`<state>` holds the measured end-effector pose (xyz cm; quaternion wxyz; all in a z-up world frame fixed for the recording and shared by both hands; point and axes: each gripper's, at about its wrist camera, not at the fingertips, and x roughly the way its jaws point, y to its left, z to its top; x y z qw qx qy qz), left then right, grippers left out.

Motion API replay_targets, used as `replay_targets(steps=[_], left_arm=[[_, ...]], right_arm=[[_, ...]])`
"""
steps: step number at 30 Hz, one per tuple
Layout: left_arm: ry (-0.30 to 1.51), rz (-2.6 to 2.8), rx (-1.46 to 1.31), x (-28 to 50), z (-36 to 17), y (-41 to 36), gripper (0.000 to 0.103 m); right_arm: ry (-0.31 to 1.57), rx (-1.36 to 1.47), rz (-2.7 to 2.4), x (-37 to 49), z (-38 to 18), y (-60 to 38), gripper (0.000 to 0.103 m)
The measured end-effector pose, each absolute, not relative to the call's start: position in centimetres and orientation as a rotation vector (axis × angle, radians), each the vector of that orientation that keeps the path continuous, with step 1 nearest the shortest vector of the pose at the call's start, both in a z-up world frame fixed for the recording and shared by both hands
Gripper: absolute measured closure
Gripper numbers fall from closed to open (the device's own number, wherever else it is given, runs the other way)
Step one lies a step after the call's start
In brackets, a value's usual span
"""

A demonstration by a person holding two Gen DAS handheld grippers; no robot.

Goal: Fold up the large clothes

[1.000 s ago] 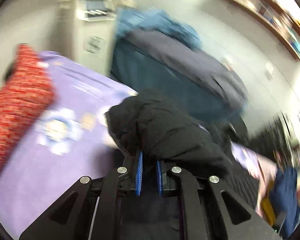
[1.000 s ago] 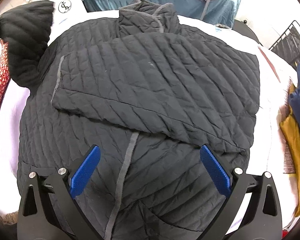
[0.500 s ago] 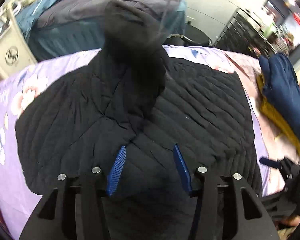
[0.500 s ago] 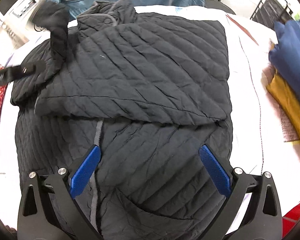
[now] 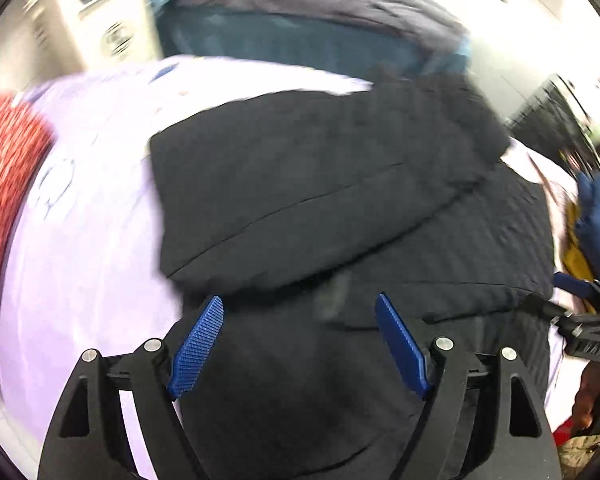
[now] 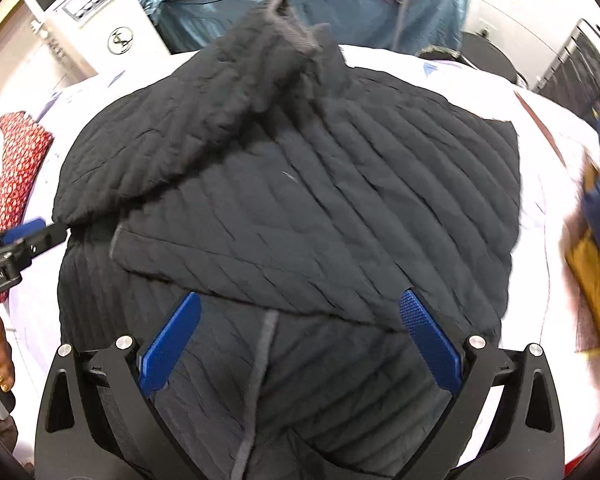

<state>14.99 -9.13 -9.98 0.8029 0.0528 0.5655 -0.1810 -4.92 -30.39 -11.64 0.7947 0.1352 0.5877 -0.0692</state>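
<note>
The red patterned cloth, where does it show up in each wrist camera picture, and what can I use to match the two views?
Left wrist view: the red patterned cloth lies along the left edge, blurred, on the lilac bedsheet.
Right wrist view: the cloth is at the left edge, smaller, beside the black quilted jacket.
Shared landmark: the white appliance at the upper left of both.

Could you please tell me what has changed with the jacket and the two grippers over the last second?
The left gripper was shut on the jacket's left sleeve, swung it across the jacket and let go; its jaws have just been opening, with nothing between them. The sleeve now lies folded over the chest. The right gripper stayed open above the lower part, and the other sleeve stayed folded across.
</note>
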Motion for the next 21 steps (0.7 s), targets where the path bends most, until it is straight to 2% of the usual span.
replay_targets(steps=[10,16,18,19,20,21], left_arm=[[1.279,-0.269,0.016,14.0,-11.8,-3.2,0.026],[1.310,-0.256,0.008,13.1,-12.5,-2.4,0.026],[1.317,-0.257,0.013,13.0,-12.5,-2.4,0.026],[1.318,-0.256,0.016,12.9,-12.5,-2.5,0.026],[1.319,-0.255,0.020,12.9,-12.5,-2.5,0.026],[1.322,-0.255,0.023,12.9,-12.6,-2.6,0.026]], right_arm=[[1.167,0.570,-0.154,1.5,-11.7,-35.4,0.005],[1.113,0.478,-0.161,6.5,-10.7,-36.4,0.008],[1.122,0.413,-0.154,7.7,-10.9,-36.4,0.021],[1.136,0.403,-0.140,8.2,-11.0,-36.3,0.038],[1.150,0.412,-0.116,8.5,-11.4,-36.3,0.061],[1.157,0.422,-0.109,8.3,-11.6,-36.4,0.067]])
